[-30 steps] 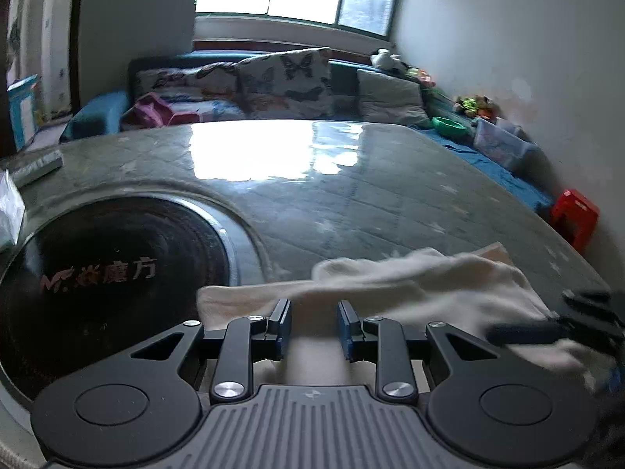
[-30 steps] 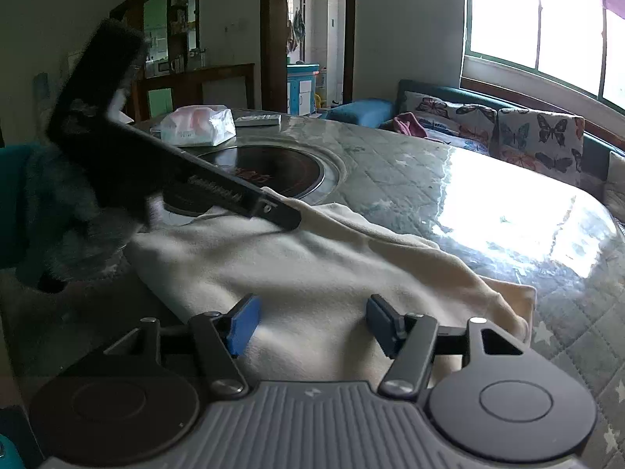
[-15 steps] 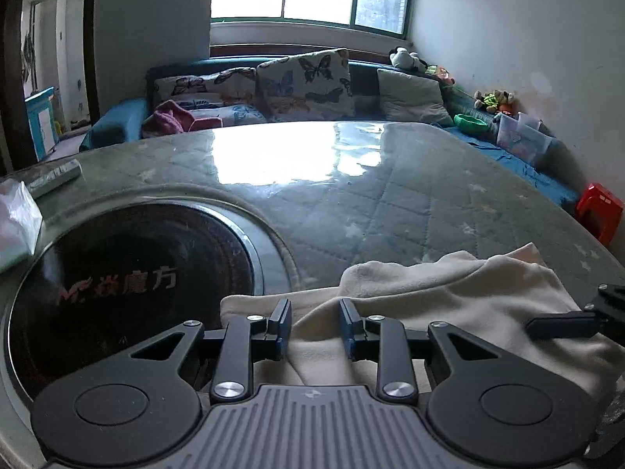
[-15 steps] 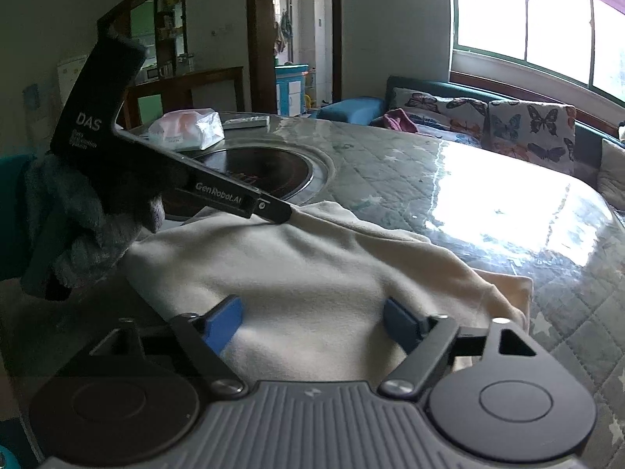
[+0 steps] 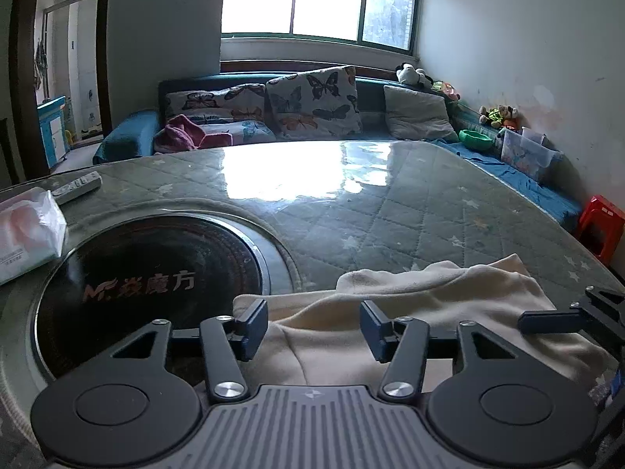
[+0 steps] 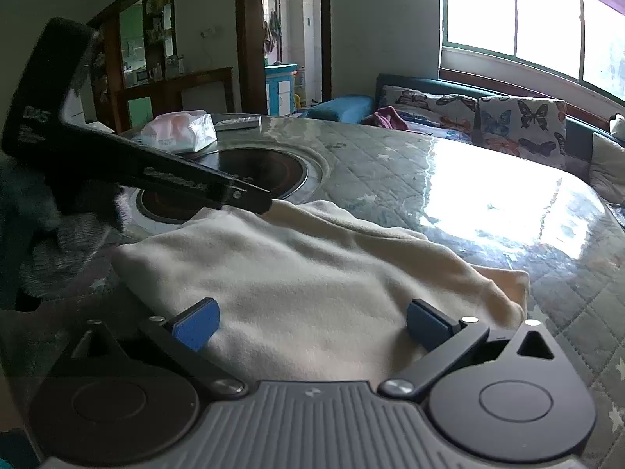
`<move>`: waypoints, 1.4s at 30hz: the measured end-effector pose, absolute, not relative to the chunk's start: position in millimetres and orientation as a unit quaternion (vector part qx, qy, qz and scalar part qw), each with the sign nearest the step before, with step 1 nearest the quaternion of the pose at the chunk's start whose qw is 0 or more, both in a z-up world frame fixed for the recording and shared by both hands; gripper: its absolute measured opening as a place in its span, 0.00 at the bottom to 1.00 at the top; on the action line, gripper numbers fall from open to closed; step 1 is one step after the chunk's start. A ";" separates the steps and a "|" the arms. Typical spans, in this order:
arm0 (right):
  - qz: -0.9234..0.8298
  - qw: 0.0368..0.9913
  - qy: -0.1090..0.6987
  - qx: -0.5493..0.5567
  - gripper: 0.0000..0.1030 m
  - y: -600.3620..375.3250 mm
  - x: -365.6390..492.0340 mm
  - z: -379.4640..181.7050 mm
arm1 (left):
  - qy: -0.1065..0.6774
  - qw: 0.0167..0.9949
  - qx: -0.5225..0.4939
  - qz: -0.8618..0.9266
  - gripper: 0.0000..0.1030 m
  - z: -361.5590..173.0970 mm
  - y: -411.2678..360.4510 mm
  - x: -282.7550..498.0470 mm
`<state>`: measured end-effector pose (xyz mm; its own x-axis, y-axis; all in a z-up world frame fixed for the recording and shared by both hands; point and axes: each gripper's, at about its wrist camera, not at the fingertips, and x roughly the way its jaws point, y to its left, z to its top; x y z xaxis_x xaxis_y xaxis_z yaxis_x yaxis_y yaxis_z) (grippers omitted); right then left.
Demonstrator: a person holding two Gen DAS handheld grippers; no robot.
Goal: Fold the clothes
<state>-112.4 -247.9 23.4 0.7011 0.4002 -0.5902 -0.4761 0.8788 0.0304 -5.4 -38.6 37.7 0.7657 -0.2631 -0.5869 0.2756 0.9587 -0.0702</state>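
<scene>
Right wrist view: cream garment (image 6: 312,273) lies under the wide-spread right tool (image 6: 312,318), ungripped

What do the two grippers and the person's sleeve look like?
Both grippers, left gripper and right gripper, are black linkages on a ribbed grey body, with blue pads on the fingertips. The left one carries white lettering, too blurred to read. The sleeve is fuzzy grey.

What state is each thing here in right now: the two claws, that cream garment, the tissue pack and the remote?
Left claw: open, holding nothing, above the garment.
Right claw: open wide, empty, above the garment.
Cream garment: partly folded, rumpled, lying on the table.
Tissue pack: lying on the table.
Remote: lying flat.
</scene>
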 end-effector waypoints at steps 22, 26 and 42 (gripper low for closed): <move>0.238 0.916 0.315 -0.069 1.00 -270.9 -157.0 25.6 | 0.327 0.942 -0.022 -0.074 0.71 20.8 -10.3 -54.9; 0.258 0.914 0.307 -0.067 1.00 -267.0 -163.6 29.2 | 0.325 0.943 -0.019 -0.071 0.72 20.6 -10.0 -59.3; 0.298 0.902 0.305 -0.071 1.00 -251.8 -165.1 34.5 | 0.335 0.940 -0.032 -0.060 0.79 22.0 -2.1 -67.3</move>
<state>-165.1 -251.8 34.5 0.6362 0.4946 -0.5921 -0.5809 0.8122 0.0543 -67.3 -2.1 22.0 0.7683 -0.1350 -0.6257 0.0922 0.9907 -0.1005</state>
